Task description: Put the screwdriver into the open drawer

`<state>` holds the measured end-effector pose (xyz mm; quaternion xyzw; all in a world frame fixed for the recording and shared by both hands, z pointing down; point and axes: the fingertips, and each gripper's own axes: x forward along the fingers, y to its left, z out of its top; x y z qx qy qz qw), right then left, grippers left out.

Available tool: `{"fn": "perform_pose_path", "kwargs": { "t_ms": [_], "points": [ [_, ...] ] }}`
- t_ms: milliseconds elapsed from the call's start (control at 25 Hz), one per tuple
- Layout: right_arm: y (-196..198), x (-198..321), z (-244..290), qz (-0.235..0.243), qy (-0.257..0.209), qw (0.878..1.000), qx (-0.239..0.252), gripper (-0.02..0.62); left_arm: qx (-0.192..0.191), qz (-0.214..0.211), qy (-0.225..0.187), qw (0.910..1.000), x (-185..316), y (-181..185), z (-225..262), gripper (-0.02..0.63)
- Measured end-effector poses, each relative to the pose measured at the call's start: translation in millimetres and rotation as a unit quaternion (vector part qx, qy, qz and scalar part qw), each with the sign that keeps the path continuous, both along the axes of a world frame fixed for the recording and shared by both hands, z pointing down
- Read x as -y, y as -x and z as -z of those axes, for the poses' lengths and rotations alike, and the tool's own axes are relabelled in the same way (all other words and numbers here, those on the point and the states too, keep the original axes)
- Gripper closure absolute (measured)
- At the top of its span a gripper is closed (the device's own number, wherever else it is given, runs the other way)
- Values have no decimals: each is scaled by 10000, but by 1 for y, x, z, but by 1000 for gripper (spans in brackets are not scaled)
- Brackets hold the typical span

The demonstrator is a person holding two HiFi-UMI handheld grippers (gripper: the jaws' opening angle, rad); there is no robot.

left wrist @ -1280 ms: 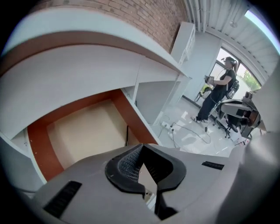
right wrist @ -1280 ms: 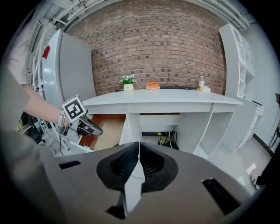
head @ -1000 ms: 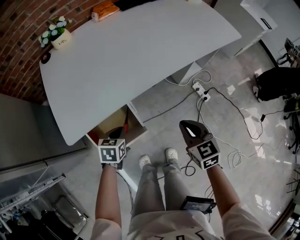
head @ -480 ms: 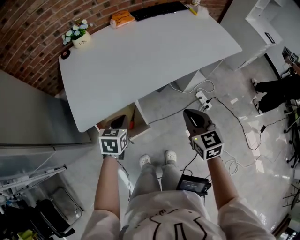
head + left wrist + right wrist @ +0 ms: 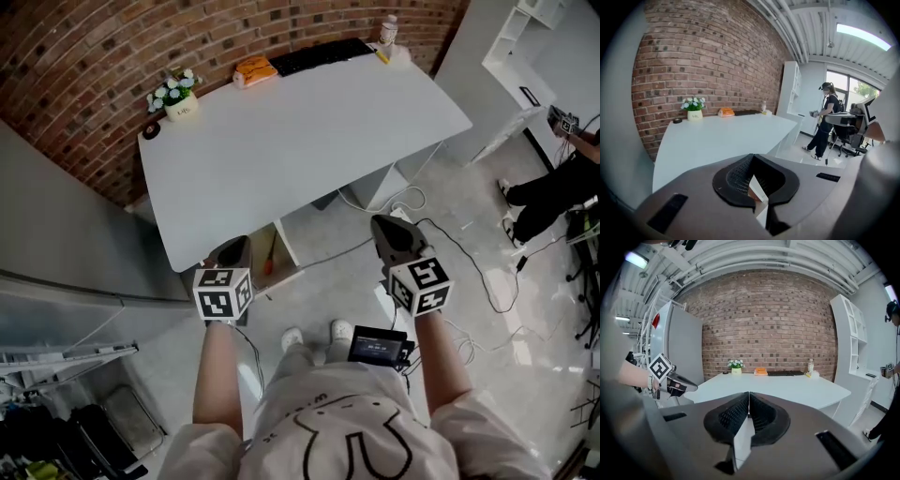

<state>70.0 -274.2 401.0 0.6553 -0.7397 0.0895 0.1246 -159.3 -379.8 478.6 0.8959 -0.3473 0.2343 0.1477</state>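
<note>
Under the near edge of the white table [image 5: 300,122] a drawer [image 5: 284,242] stands open. A thin red-orange tool, apparently the screwdriver [image 5: 270,251], lies inside it. My left gripper [image 5: 234,247] hovers just left of the drawer, over its near corner, shut and empty. My right gripper [image 5: 389,227] hangs over the floor to the drawer's right, also shut with nothing in it. In the left gripper view the jaws [image 5: 753,164] meet at the tip. The right gripper [image 5: 749,397] points at the table, and the left gripper [image 5: 677,384] shows at that view's left.
On the table's far edge stand a flowerpot [image 5: 178,101], an orange packet [image 5: 254,69], a black keyboard [image 5: 321,55] and a bottle [image 5: 388,29]. A grey cabinet [image 5: 75,234] stands at left. Cables and a power strip [image 5: 412,202] lie on the floor; another person [image 5: 553,187] is at right.
The head view has pulled back and tipped up, showing the whole table and brick wall. Both grippers have drifted slightly up the picture and stayed shut. The screwdriver stays in the drawer.
</note>
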Motion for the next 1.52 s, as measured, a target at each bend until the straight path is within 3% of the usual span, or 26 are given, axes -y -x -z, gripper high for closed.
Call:
{"fn": "perform_pose_path", "kwargs": {
  "t_ms": [320,520,880,1160,1520],
  "points": [
    [10,-7,43,68,-392,9991,-132,575,-397,222,-821,9956,-3,12,75,592],
    [14,-15,63,105,-571,9972,-474,575,-643,332,-1268,9893,-7,21,109,592],
    [18,-30,91,-24,-1020,9928,-634,575,-1106,315,-2310,9661,-24,33,164,594],
    [24,-40,103,-2,-1188,9905,-692,577,-1269,310,-2655,9552,-39,34,187,594],
    [30,-48,104,-14,-1226,9898,-720,577,-1390,328,-2659,9534,-45,34,186,592]
  ]
}}
